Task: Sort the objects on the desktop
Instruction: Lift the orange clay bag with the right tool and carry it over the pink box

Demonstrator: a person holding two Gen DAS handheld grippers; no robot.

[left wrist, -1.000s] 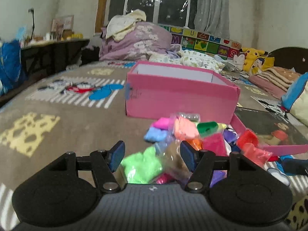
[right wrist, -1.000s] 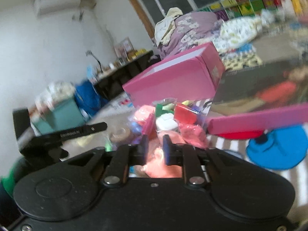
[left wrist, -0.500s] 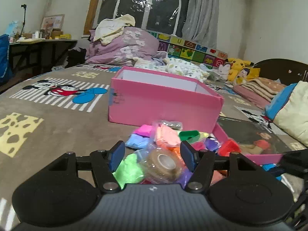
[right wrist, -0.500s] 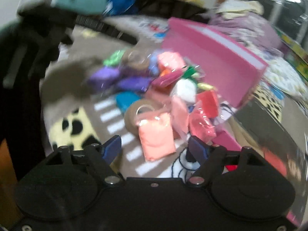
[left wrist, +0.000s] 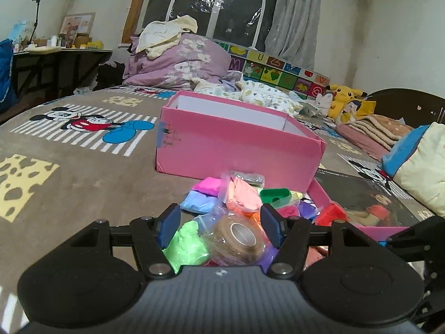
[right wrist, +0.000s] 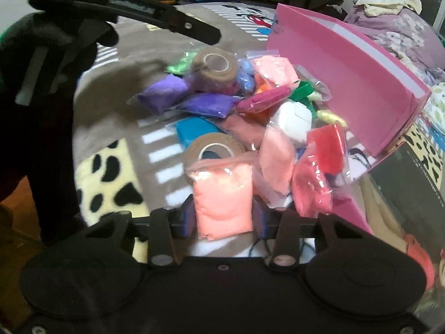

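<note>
Pink material: an open pink cardboard box (left wrist: 239, 150) with a white inside is seen on the bed, at 12 o'clock from the pile in the left wrist view.
Bed cover: a brown blanket (left wrist: 69, 178) printed with cartoon mice, stripes and cheese patches is spread under everything.
Pile: small clear bags of coloured clay are heaped just in front of the box, touching one another.
Left gripper (left wrist: 219, 226): its blue-padded fingers (left wrist: 168, 222) are held partly open over the near edge of the pile; nothing is pressed between them.
Below the left gripper: a bagged tan tape roll (left wrist: 236, 236) is seen between the fingers, with a light green clay bag (left wrist: 187, 243) at 9 o'clock of it.
Farther bags: a peach bag (left wrist: 243, 194), a pale blue bag (left wrist: 198, 203) and a magenta bag (left wrist: 210, 185) are seen toward the box.
Right gripper (right wrist: 224, 218): its fingers (right wrist: 187, 217) are closing on a salmon-pink clay bag (right wrist: 222, 194), whose lower end is pinched between the pads.
Around that bag: a second tan tape roll (right wrist: 212, 147) is touched at its 12 o'clock; a red bag (right wrist: 328, 147) lies at 2 o'clock.
Purple bags (right wrist: 189, 96): two are seen at 11 o'clock, beside the bagged roll.
Box lid: the pink lid (left wrist: 358, 208) with a dark picture lies at 3 o'clock of the pile.
</note>
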